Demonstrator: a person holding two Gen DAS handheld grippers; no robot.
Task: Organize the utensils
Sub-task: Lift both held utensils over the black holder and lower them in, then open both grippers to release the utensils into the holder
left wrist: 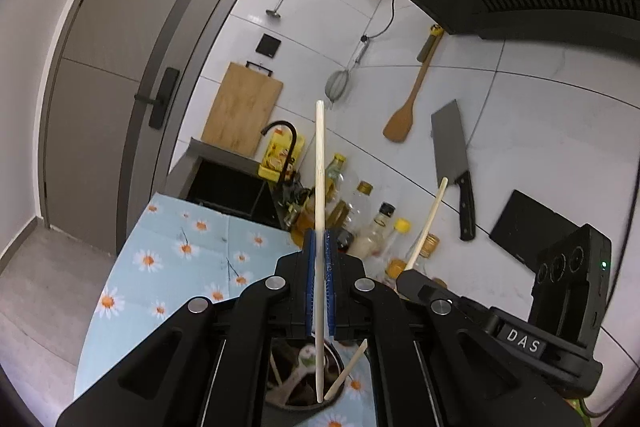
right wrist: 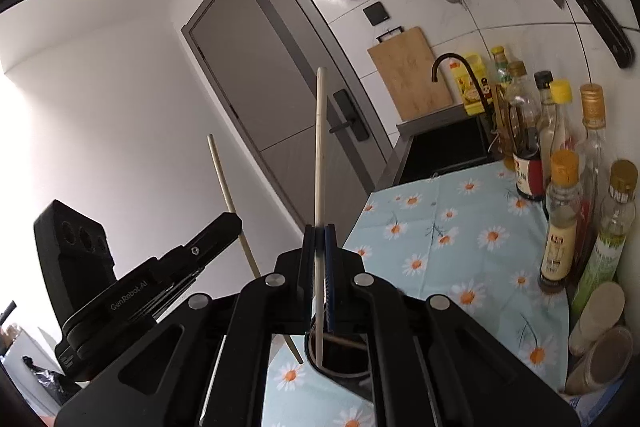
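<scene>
Your left gripper (left wrist: 320, 247) is clamped tight on a pale wooden chopstick (left wrist: 319, 163), the blue pads (left wrist: 309, 267) pressing it from both sides. The stick stands nearly upright, its top well above the jaws and its lower tip hanging just over the open mouth of a dark utensil holder (left wrist: 340, 361). That holder stands on the daisy-print tablecloth (left wrist: 180, 255) near the counter's front edge and already has a few other sticks and utensils in it.

Your right gripper (right wrist: 320, 247) is squeezed shut in the same way on a second chopstick (right wrist: 320, 147), also nearly upright, with its lower end over the rim of the holder (right wrist: 340, 373).

Each gripper shows in the other's view, just beside it, stick raised.

Along the counter's back edge stands a row of sauce and oil bottles (right wrist: 560, 219), with a black faucet (left wrist: 286, 139) and sink (left wrist: 228, 187) beyond the cloth's far edge. On the tiled wall hang a cleaver (left wrist: 450, 155), a wooden spatula (left wrist: 404, 115), a strainer (left wrist: 339, 85) and a cutting board (left wrist: 240, 107).
</scene>
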